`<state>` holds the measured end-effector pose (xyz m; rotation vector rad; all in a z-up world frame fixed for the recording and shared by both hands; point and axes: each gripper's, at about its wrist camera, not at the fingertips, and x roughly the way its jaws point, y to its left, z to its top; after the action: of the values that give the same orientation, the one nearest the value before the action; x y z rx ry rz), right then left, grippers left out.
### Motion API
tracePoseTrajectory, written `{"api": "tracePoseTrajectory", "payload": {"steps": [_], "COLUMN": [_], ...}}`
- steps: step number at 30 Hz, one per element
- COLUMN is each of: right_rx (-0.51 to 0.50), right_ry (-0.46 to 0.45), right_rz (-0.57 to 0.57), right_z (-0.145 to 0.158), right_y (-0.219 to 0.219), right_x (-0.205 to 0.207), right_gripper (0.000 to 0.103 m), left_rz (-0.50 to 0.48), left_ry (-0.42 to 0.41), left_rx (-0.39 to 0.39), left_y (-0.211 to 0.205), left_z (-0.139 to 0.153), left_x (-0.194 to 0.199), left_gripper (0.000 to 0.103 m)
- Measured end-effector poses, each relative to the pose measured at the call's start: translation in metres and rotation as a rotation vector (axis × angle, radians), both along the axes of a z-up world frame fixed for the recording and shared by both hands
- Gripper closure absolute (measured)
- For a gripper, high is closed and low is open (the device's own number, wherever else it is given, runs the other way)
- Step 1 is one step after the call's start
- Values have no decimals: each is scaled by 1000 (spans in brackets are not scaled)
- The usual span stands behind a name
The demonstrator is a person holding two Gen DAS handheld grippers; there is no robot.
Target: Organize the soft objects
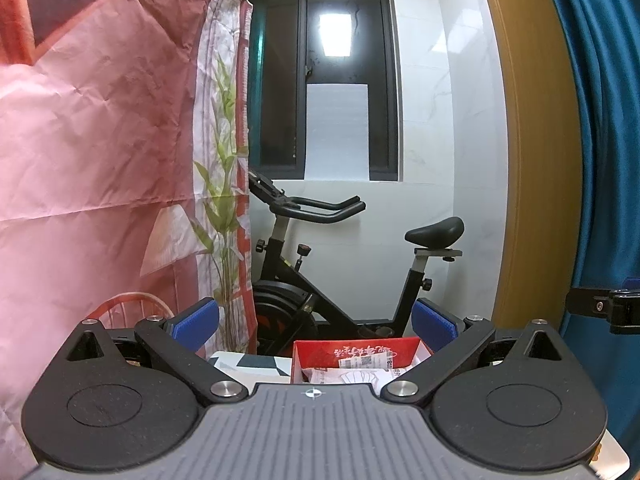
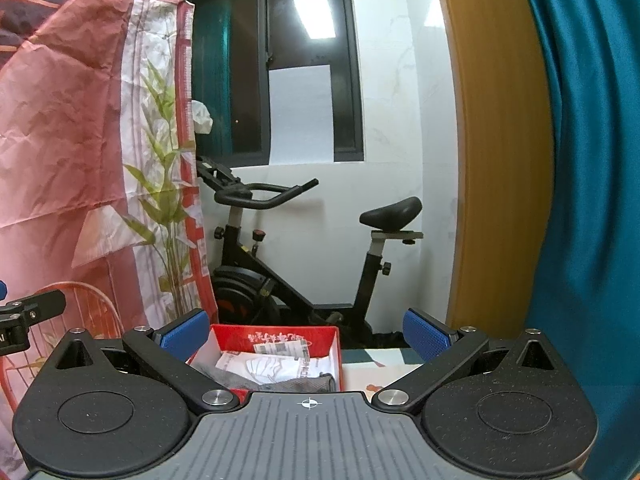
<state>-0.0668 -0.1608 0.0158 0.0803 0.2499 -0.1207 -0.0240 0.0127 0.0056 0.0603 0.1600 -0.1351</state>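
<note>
A red open box [image 2: 276, 340] stands on a table just ahead of both grippers. It holds white packaged soft items [image 2: 272, 364] and a grey cloth [image 2: 304, 384]. The same box [image 1: 356, 354] shows in the left wrist view with white packets [image 1: 352, 376] inside. My left gripper [image 1: 316, 322] is open and empty, raised behind the box. My right gripper [image 2: 306, 330] is open and empty, with the box between its blue pads [image 2: 186, 334]. Each gripper's body edge shows in the other's view.
A black exercise bike [image 2: 304, 248] stands by the white wall under a dark window [image 2: 276, 76]. A pink printed curtain [image 1: 100, 140] hangs at left with a red wire chair [image 2: 80, 320] below. A teal curtain [image 2: 592, 160] and wooden frame [image 2: 492, 160] are at right. The table has a patterned cloth [image 2: 384, 368].
</note>
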Motion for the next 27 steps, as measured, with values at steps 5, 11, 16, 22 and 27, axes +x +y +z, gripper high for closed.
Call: {"api": "tracePoseTrajectory", "payload": {"steps": [5,11,16,22,27], "right_rx": [8,9,10,9,11], "right_ry": [5,7,10,10,13], "right_rz": [-5,-6,-7,-8,-11], "right_z": [-1,-2,-2,-2,-4], "right_y": [-2,-1,-2,-2,-3], "right_x": [2,3,4,4,4], "right_gripper": [0,0,0,0,0], "left_rz": [2,8,9,13,15], "left_ry": [0,2,1,5,5], "left_rx": [1,4,3,0,0], "left_y": [0,0,0,1,0], "left_z": [0,1,1,1,1], "left_x": [0,1,1,1,0], "left_gripper": [0,0,0,0,0]}}
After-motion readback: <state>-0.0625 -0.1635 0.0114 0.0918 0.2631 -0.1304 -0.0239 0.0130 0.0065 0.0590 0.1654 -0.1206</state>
